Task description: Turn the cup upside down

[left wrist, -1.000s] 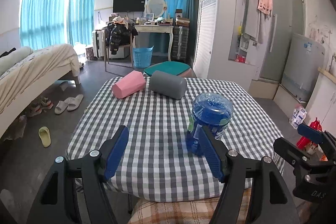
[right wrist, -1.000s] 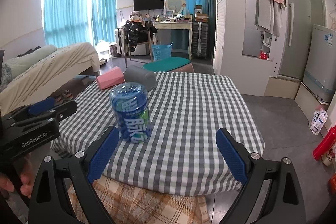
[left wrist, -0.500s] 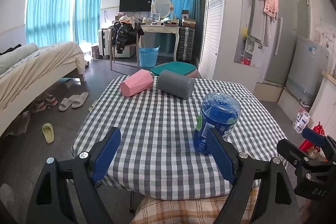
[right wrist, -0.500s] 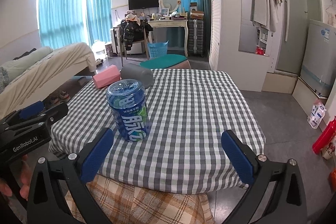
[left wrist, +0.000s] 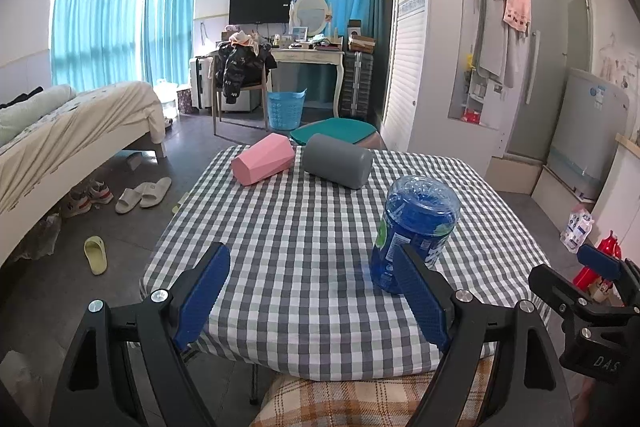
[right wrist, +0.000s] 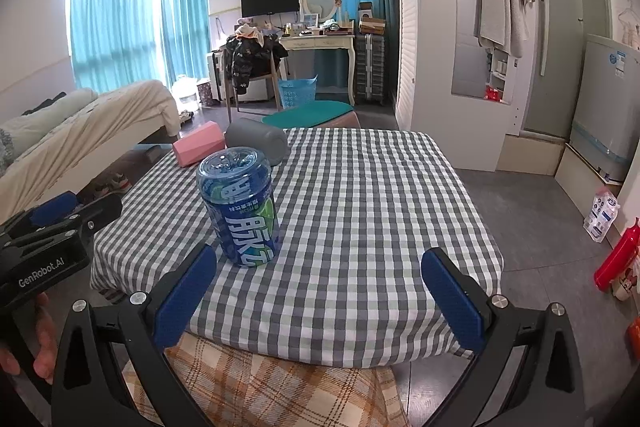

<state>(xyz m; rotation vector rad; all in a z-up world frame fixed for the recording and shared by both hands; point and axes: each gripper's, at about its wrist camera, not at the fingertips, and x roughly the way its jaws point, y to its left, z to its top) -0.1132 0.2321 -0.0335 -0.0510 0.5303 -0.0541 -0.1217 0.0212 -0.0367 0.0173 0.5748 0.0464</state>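
A blue translucent plastic cup with a green and white printed label (left wrist: pixel 414 233) stands on a table covered in a grey and white checked cloth (left wrist: pixel 320 227), near the front edge and right of centre in the left wrist view. Its lettering reads upside down in the right wrist view, so it may already rest on its mouth, though the pictures do not settle this. Going left to right, the left gripper (left wrist: pixel 312 299) hangs before the table edge with its blue-padded jaws spread wide and nothing between them; its right pad overlaps the foot of the cup in the picture, but whether they touch cannot be told. The right gripper (right wrist: pixel 320 291) is also spread wide and empty, with the cup just beyond its left pad and apart from it. Further back on the table lie a pink faceted block (left wrist: pixel 264 164) and a grey cylinder on its side (left wrist: pixel 337 165), just beside each other and well apart from the cup. As a judgement, the main risks are these: the smooth, round, light-looking cup could slip or tip if gripped off-centre, a nudge from a pad could knock it toward the near edge, and the loose cloth could bunch up.
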